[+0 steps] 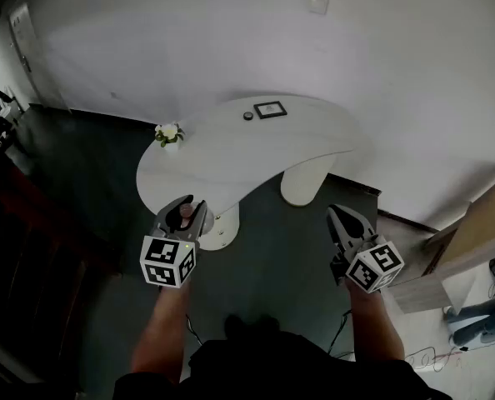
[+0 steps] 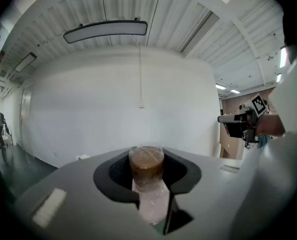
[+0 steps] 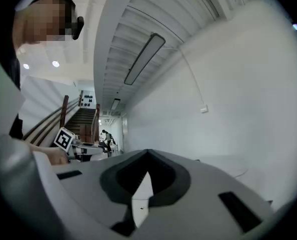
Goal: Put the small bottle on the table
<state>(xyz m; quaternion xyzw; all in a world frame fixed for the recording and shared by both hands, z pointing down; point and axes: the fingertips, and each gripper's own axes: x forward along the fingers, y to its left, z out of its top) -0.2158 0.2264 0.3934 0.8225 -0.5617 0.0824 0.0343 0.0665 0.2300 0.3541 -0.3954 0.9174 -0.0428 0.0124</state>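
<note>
- Looking down in the head view, caught the left gripper [image 1: 187,205] above the dark floor [image 1: 272,257], just short of the near edge of the white curved table [image 1: 231,173], with the small bottle [image 1: 185,212] pinched between its jaws, top upward. Found the right gripper [image 1: 345,215] well apart to the right, also over the floor, jaws drawn to a point. Alone laid out the tabletop: a flower pot [image 1: 169,134] near the left rim, a framed card [image 1: 270,110] and a small dark round thing [image 1: 247,115] at the far side. Took in a cardboard box [image 1: 472,232] at the far right too.
- Gave the closest look at the grip in the left gripper view: jaws partly apart and pressed on either side of the bottle's clear body, brown top [image 2: 146,160] standing above the pads, bottle upright and carried in the air, not yet on the table. Left the table out; picked up a ceiling lamp [image 2: 105,30] and the right gripper off to the right against the white wall [image 2: 113,109].
- Settled the other side in the right gripper view: jaws closed together, nothing between them. Added a staircase [image 3: 83,121] and the left gripper's marker cube [image 3: 63,139] at the left, plus a sliver of pale tabletop at the right.
</note>
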